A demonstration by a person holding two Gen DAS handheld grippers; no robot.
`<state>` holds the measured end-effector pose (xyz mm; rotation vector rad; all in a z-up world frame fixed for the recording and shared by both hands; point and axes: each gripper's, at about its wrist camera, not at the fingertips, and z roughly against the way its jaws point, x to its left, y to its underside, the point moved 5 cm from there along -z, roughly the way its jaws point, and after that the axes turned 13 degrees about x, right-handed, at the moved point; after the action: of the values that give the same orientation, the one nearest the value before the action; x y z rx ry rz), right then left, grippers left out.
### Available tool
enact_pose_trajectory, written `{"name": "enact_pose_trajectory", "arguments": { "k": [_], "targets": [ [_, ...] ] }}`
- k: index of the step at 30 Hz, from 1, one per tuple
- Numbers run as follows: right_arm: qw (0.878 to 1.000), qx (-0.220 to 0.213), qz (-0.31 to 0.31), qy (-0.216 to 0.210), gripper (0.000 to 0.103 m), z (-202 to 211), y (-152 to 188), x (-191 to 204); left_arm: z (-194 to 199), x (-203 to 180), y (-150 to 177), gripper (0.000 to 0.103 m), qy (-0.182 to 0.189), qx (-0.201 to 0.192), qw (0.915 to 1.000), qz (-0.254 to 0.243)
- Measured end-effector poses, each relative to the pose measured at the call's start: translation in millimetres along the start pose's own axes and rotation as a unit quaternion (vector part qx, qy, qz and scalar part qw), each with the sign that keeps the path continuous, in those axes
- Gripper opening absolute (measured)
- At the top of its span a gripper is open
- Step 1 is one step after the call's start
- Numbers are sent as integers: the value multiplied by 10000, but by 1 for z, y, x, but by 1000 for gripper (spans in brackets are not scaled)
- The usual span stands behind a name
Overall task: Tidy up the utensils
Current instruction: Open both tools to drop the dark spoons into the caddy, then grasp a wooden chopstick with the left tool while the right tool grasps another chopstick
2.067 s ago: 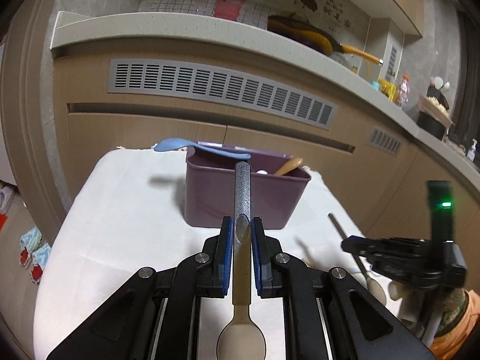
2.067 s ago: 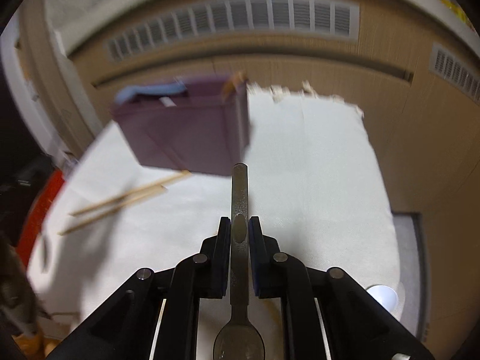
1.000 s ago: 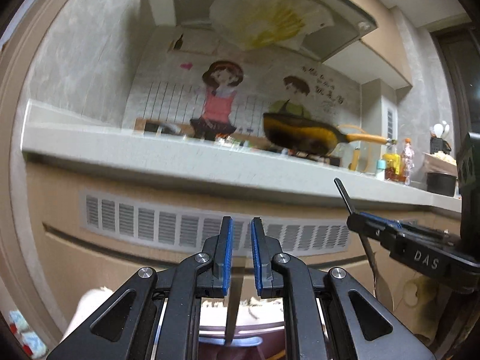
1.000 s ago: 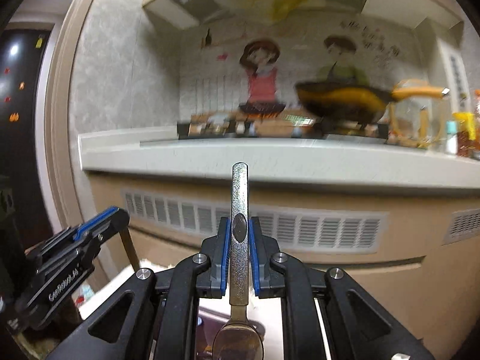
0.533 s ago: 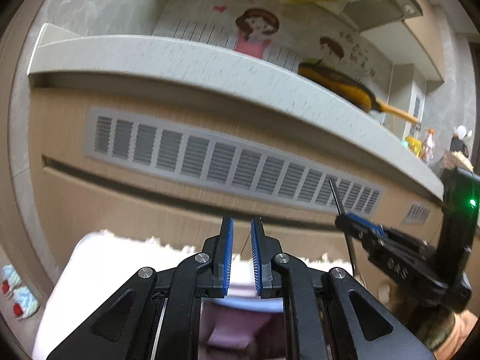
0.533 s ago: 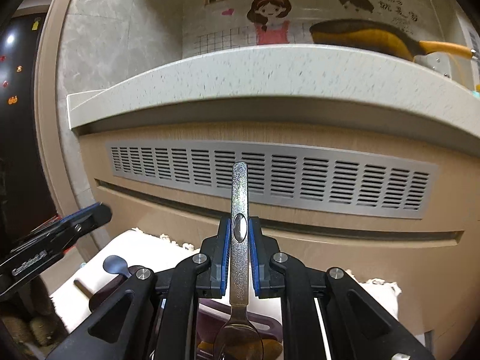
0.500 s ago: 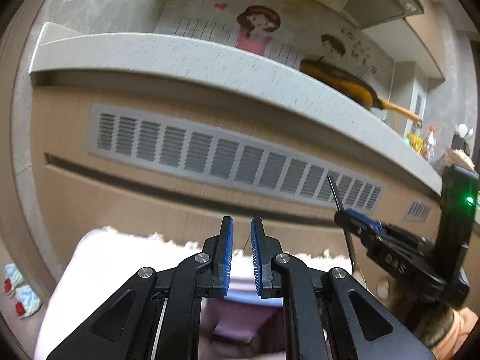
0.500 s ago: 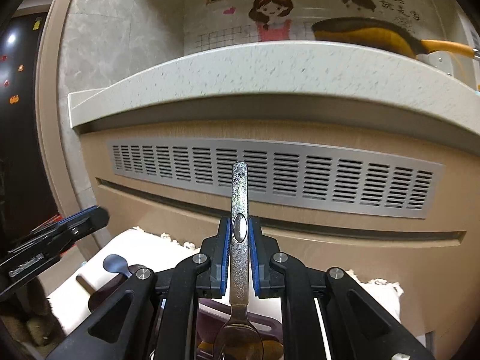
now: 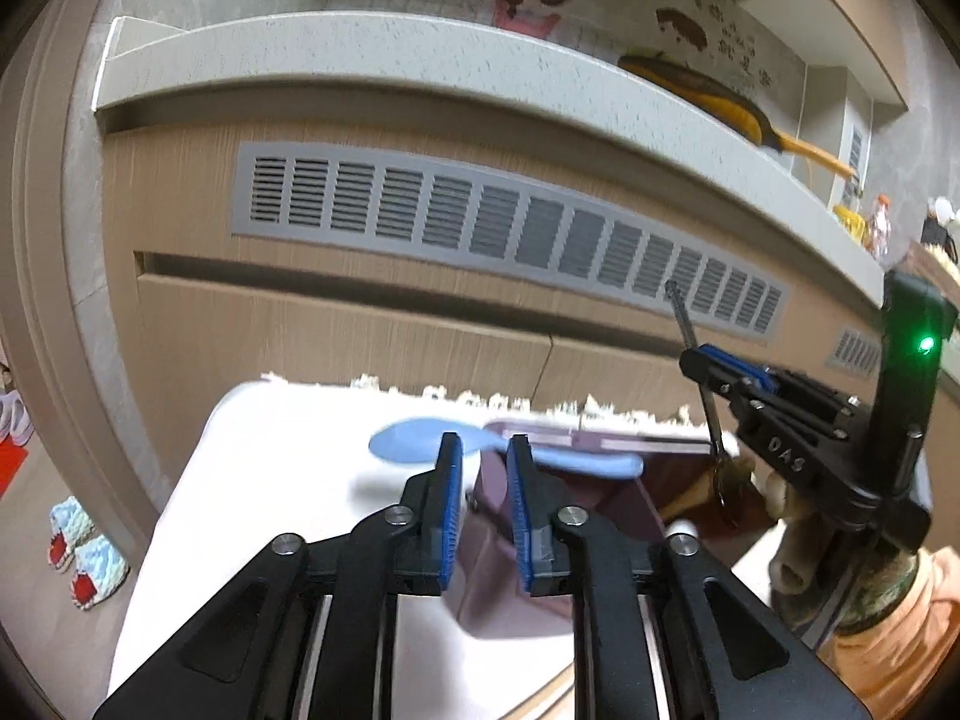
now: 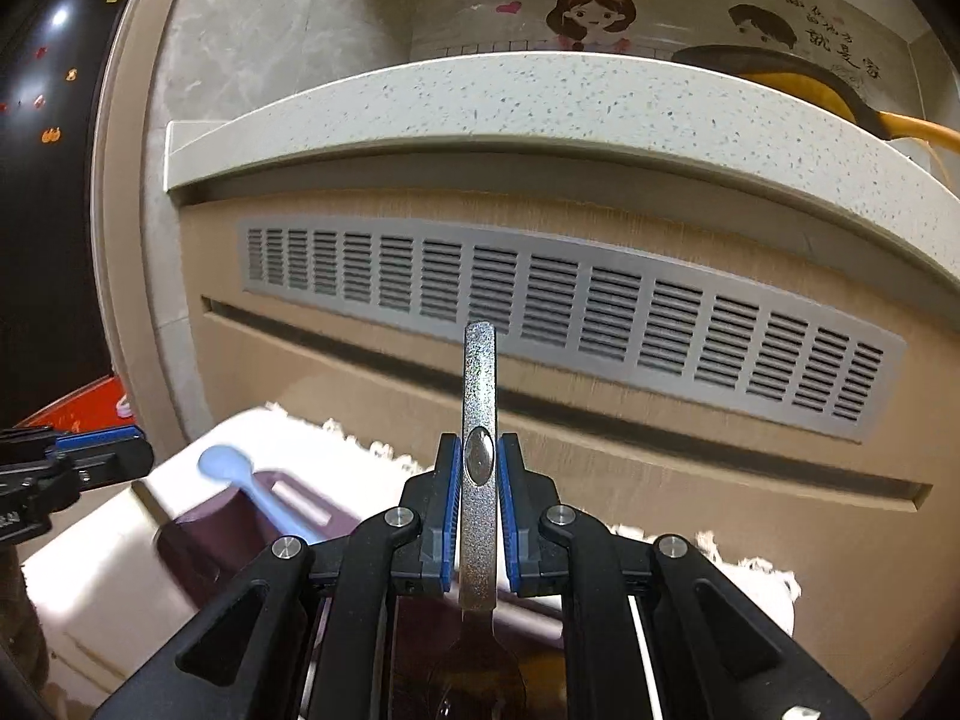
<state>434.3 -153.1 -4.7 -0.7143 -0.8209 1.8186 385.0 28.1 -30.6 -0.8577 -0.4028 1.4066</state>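
Right gripper (image 10: 478,504): ribbed blue pads clamp the flat, speckled handle of a metal spoon (image 10: 478,396), bowl hanging over the purple plastic bin (image 9: 606,443). Left gripper (image 9: 483,501): jaws opening, nothing between them. A smooth blue spoon (image 9: 420,443) rests across the bin's rim.

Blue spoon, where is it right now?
The blue spoon lies across the top of the purple box on the white cloth, left of the metal spoon; the left view shows it just beyond the tongs.
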Motion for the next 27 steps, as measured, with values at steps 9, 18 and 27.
{"name": "enact_pose_trajectory", "arguments": {
  "k": [9,18,27],
  "targets": [
    [9979,566,328,-28,30,46,42,11,3,-3,43,43,-11,745,9963,-424],
    [9881,1524,135,-134,53,93,114,12,-5,18,105,48,210,2045,9772,-541],
    [9713,2373,-49,131,32,102,202,10,12,-23,149,48,455,2423,9644,-958]
  ]
}}
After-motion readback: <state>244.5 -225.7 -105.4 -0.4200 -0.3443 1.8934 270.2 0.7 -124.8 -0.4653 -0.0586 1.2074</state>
